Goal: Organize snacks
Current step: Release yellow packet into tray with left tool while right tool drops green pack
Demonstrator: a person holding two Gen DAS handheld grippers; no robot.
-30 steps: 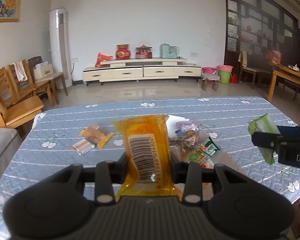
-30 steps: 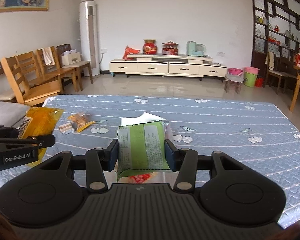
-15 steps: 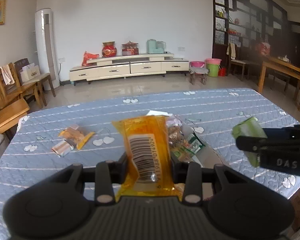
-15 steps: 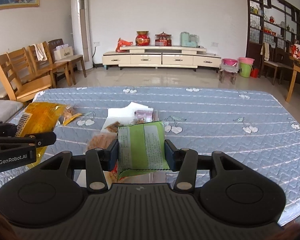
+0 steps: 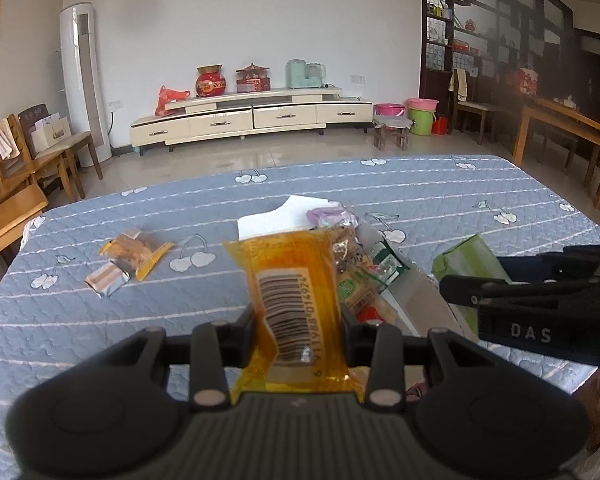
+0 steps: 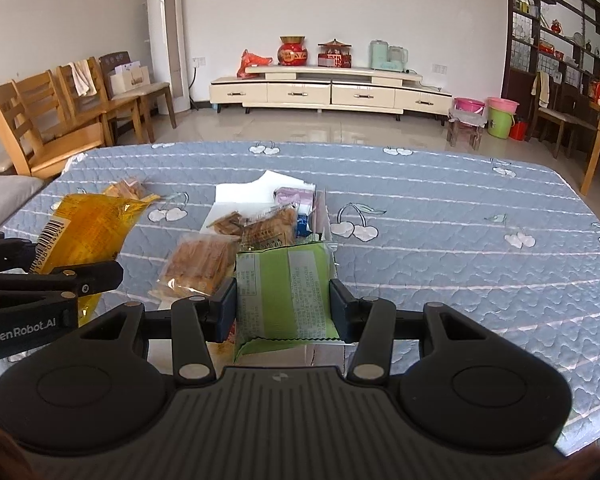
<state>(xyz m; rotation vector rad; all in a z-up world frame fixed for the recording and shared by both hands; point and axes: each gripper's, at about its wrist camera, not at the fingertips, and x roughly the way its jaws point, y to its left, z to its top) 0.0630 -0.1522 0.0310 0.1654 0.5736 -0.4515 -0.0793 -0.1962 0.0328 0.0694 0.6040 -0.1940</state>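
Observation:
My left gripper [image 5: 298, 332] is shut on a yellow snack packet [image 5: 294, 300] with a barcode, held upright above the blue quilted table [image 5: 440, 196]. Between the fingers of my right gripper [image 6: 284, 308], which is shut, sits a green snack packet [image 6: 286, 284]. Both packets hang over the near end of a white open box [image 6: 256, 192] that holds several snack packets [image 6: 204, 260]. The right wrist view shows the left gripper [image 6: 40, 284] with its yellow packet [image 6: 88, 228] at the left. My right gripper [image 5: 540, 304] and the green packet [image 5: 466, 264] appear at the right of the left wrist view.
Two loose snack packets, one orange [image 5: 134, 248] and one silver-brown [image 5: 108, 280], lie on the cloth left of the box. Wooden chairs [image 6: 40, 132] stand off the table's left side. A wooden table [image 5: 560, 124] stands at the far right.
Both grippers have moved forward and down over the box with their packets still held. The box and its snacks now show closer and lower in both views.

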